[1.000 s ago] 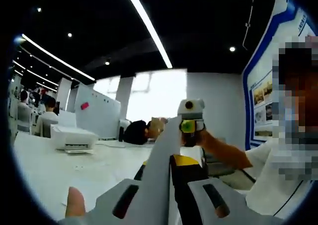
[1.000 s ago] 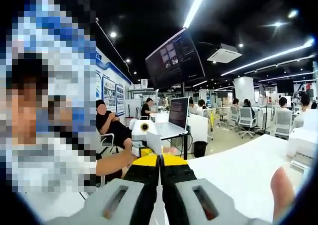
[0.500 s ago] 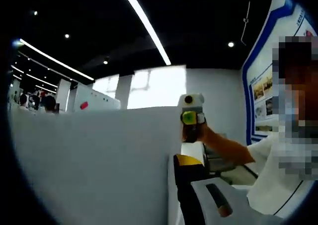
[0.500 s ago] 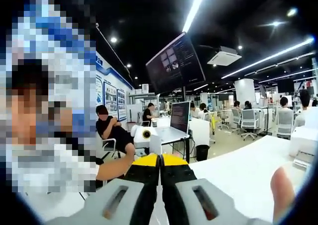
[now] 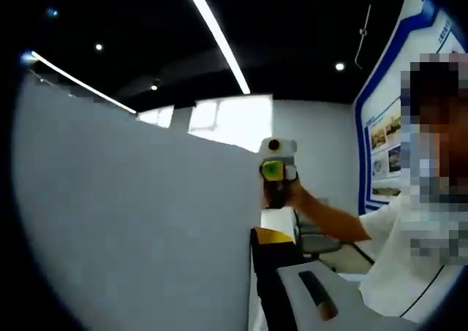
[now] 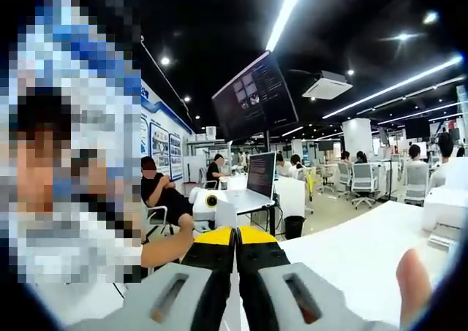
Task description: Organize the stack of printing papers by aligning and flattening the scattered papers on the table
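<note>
We hold a stack of printing papers (image 5: pixel 139 229) upright above the white table (image 6: pixel 365 250), pinched at opposite edges by a gripper in each hand, in a brightly lit open office. In the left gripper view the sheets stand as a broad pale wall across the left half of the picture, with our left gripper (image 5: pixel 256 272) clamped on the near edge: one yellow-tipped jaw shows on this side, the other is hidden behind the paper. Beyond the far edge, the right gripper (image 5: pixel 276 181) grips the same stack in a raised hand. In the right gripper view its own jaws are pressed together on the papers, seen edge-on as a thin line, and the left gripper (image 6: pixel 212 207) faces us at the other end. We judge that the stack is lifted and stood on end so its loose edges can be tapped square against the table; the sheets are not yet laid flat.
</note>
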`<move>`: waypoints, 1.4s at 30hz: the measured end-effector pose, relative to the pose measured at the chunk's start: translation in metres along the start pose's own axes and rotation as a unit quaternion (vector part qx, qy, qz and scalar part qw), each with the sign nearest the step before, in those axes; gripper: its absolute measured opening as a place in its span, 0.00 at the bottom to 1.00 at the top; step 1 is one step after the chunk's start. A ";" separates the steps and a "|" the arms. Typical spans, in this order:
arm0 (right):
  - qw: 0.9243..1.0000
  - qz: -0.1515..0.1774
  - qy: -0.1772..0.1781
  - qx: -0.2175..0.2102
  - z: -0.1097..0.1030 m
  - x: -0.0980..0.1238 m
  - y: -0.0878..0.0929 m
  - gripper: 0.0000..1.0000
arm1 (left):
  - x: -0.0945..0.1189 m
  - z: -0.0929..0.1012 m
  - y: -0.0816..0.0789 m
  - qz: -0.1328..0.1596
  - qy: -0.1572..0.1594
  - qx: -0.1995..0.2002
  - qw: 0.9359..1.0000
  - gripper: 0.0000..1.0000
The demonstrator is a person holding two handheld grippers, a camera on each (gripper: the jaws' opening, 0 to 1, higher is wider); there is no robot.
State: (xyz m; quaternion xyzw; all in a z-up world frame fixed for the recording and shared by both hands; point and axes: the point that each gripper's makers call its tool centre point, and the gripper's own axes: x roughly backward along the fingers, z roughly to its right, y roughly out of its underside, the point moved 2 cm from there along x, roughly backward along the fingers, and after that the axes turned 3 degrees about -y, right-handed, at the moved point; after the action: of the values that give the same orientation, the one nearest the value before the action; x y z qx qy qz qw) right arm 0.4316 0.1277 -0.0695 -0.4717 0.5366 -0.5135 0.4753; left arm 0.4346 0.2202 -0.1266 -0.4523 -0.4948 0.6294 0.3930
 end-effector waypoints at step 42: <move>0.925 -0.114 0.347 0.106 0.055 0.167 0.111 0.81 | 0.046 -0.013 0.023 0.005 -0.054 0.015 0.998 0.06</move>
State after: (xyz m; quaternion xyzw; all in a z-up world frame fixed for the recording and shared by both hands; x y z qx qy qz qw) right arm 0.4671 -0.0408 -0.1854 -0.2694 0.5530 -0.7494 0.2450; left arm 0.4329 0.2622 -0.1584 -0.4142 -0.5034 0.6624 0.3691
